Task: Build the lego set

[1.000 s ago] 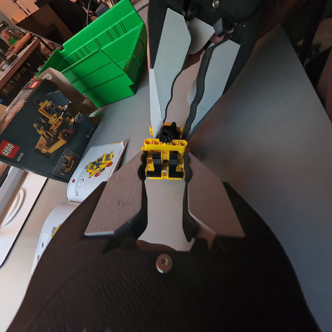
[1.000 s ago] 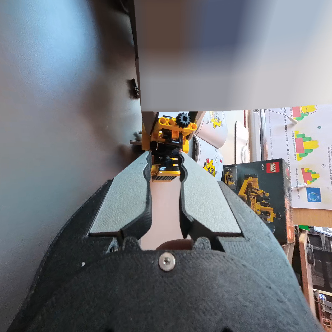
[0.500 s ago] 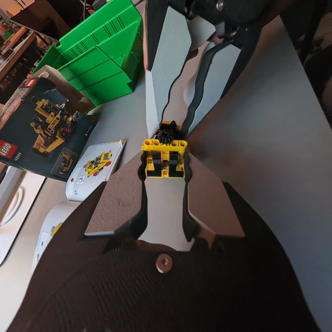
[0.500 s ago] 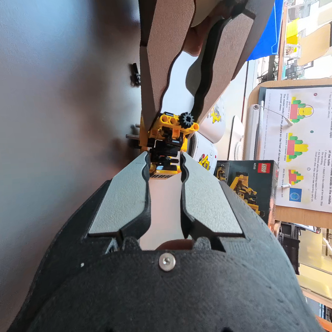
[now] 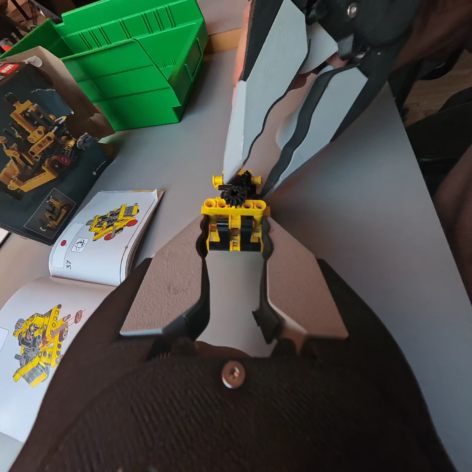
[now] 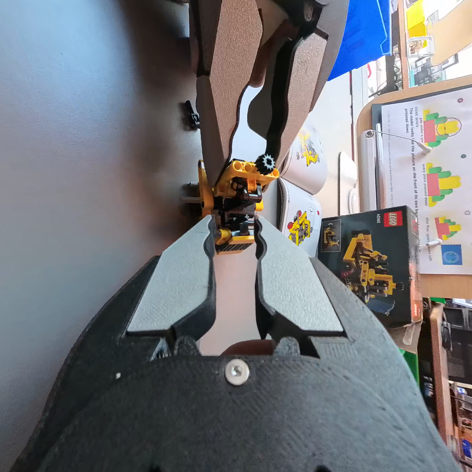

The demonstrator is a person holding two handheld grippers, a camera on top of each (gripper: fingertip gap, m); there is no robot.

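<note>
A small yellow and black lego model with a black gear on top is held between both grippers, above the grey table. My left gripper is shut on the near end of the model. My right gripper comes in from the top and is shut on the far end. In the right wrist view my right gripper clamps the model at its striped end. The left gripper holds the yellow beam end by the gear.
Green bins stand at the back left. The lego box and the open instruction booklet lie left of the grippers. A small black piece and a grey axle lie on the table. A picture sheet hangs on a board. My left and right fingertips are right by each other.
Both grippers keep their hold on the model. The pair has swung a little, so the bins and box have shifted in view. The model's gear end has tilted in the right wrist view.
</note>
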